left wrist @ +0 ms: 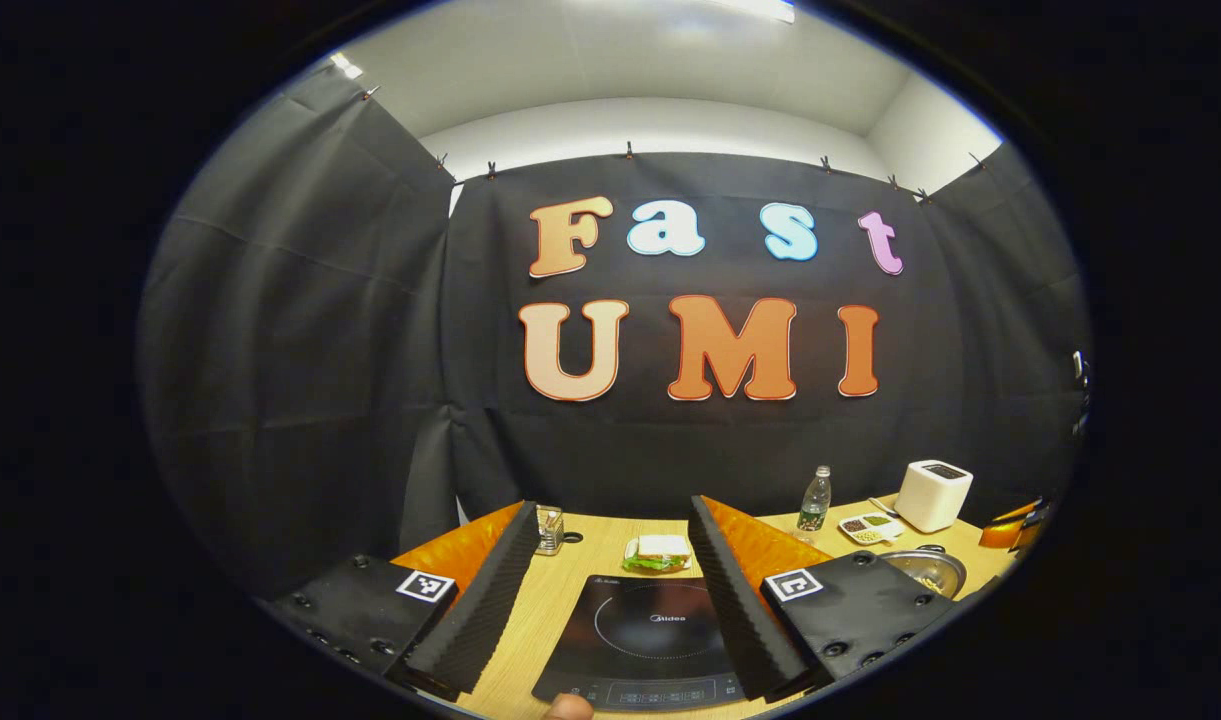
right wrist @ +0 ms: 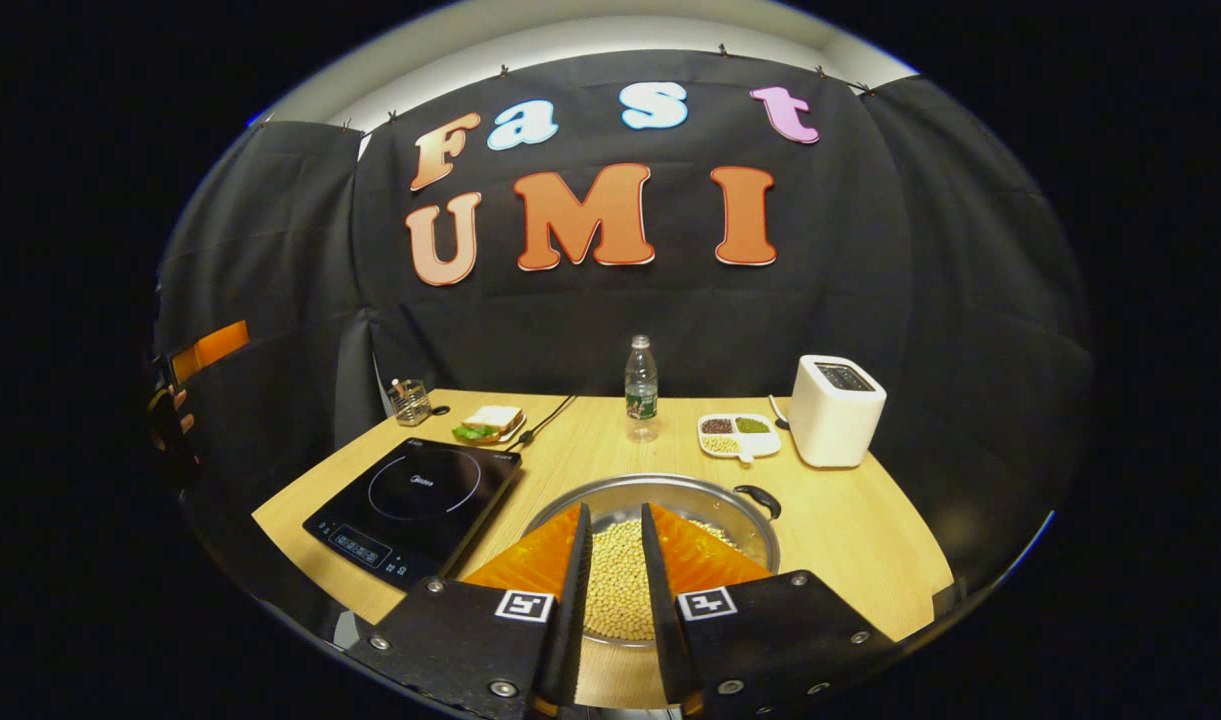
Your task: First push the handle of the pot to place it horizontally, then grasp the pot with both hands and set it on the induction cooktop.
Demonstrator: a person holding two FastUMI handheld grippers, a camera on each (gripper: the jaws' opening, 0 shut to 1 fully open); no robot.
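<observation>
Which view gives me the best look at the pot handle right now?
The right gripper view. The pot sits just ahead of the right hand-held gripper, its black handle clear at the far right rim, soybeans inside. The left gripper view catches part of the pot at its right edge; the handle there is too small to judge.

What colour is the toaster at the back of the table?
White; the toaster shows best in the right gripper view.

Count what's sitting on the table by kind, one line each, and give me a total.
Induction cooktop: 1
Pot holding pale beans: 1
Water bottle: 1
White toaster: 1
Divided dish of beans: 1
Sandwich: 1
Small glass holder: 1
Total: 7
</observation>
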